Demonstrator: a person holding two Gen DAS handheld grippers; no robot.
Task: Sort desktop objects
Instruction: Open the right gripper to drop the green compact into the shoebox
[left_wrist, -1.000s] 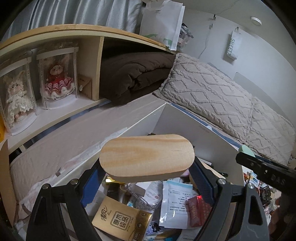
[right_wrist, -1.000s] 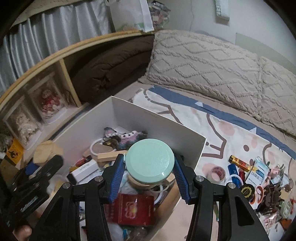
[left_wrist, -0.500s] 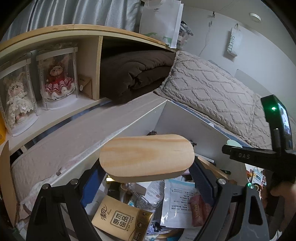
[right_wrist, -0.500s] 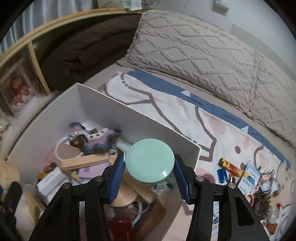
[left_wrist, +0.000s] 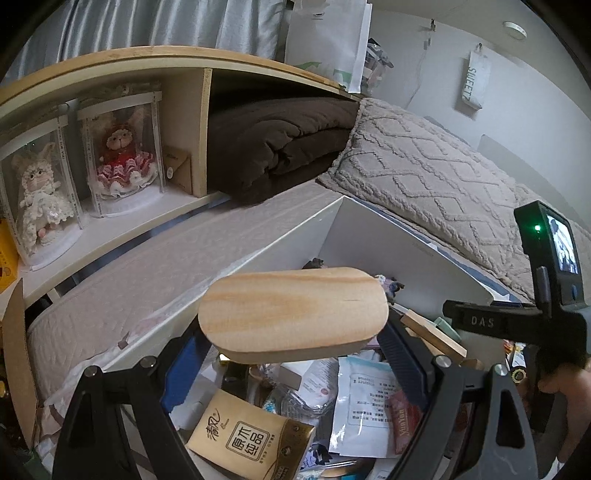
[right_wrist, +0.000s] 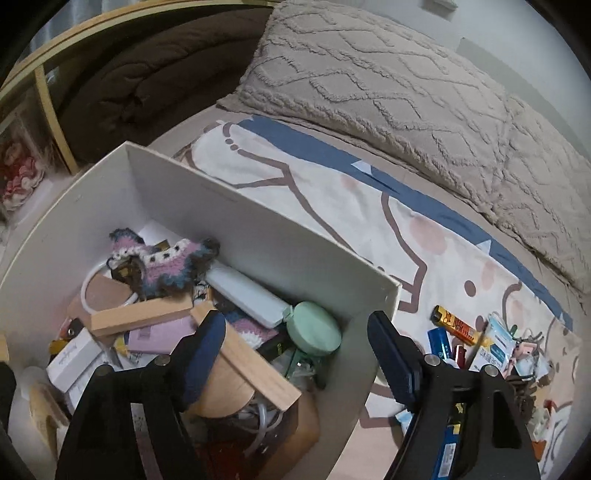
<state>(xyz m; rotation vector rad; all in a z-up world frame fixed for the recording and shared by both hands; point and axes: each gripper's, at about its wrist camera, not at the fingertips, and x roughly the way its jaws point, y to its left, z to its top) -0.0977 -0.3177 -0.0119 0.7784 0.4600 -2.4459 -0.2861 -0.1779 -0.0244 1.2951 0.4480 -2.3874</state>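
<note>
My left gripper (left_wrist: 291, 343) is shut on a rounded wooden block (left_wrist: 293, 312) and holds it above the white storage box (left_wrist: 388, 236). My right gripper (right_wrist: 297, 350) is open and empty above the same box (right_wrist: 258, 218). The jar with the mint-green lid (right_wrist: 314, 334) lies inside the box near its right wall, just ahead of the right gripper; its lid also shows in the left wrist view (left_wrist: 445, 325). The right gripper's body (left_wrist: 517, 321) shows at the right in the left wrist view.
The box holds wooden blocks (right_wrist: 140, 314), a crocheted piece (right_wrist: 166, 258), a tissue pack (left_wrist: 251, 439) and paper packets. Several small items (right_wrist: 491, 343) lie on the patterned cloth (right_wrist: 332, 192) right of the box. Pillows (right_wrist: 388, 85) lie behind; a shelf with dolls (left_wrist: 122, 147) stands left.
My right gripper opened and let go of the green-lidded jar, which now lies in the box. The right gripper moved forward. The left gripper held still with the wooden block.
</note>
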